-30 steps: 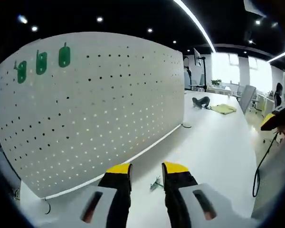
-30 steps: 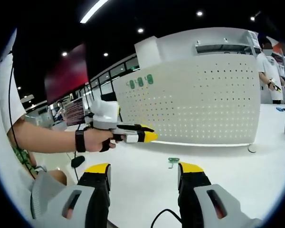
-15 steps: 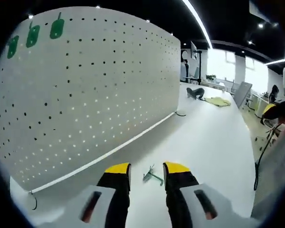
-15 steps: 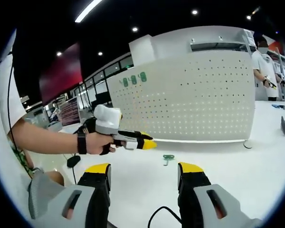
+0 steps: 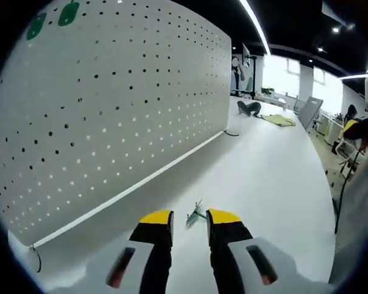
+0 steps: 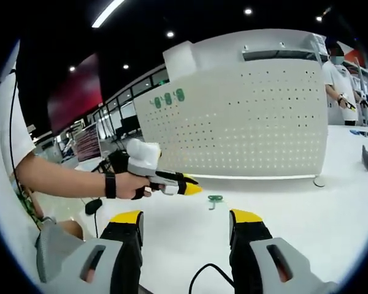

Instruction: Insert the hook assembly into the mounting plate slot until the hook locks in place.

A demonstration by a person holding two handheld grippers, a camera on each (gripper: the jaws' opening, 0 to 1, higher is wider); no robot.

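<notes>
A white perforated metal mounting plate (image 5: 110,104) stands upright on the white tabletop (image 5: 276,177), three green tags (image 6: 167,98) near its top. One small green hook assembly (image 5: 196,215) lies flat just ahead of the left claw (image 5: 190,220), its jaws narrowly parted; its long axis slants away rightward. The right claw (image 6: 187,222) gapes wide, empty.

1. The left gripper (image 5: 191,222) has its two yellow-tipped jaws parted with a narrow gap.
2. The right gripper (image 6: 187,219) has its jaws wide apart, holding nothing.
3. The person's left hand (image 6: 130,185), wearing a dark wristband, grasps the left gripper's handle, with the forearm stretched out level.
</notes>
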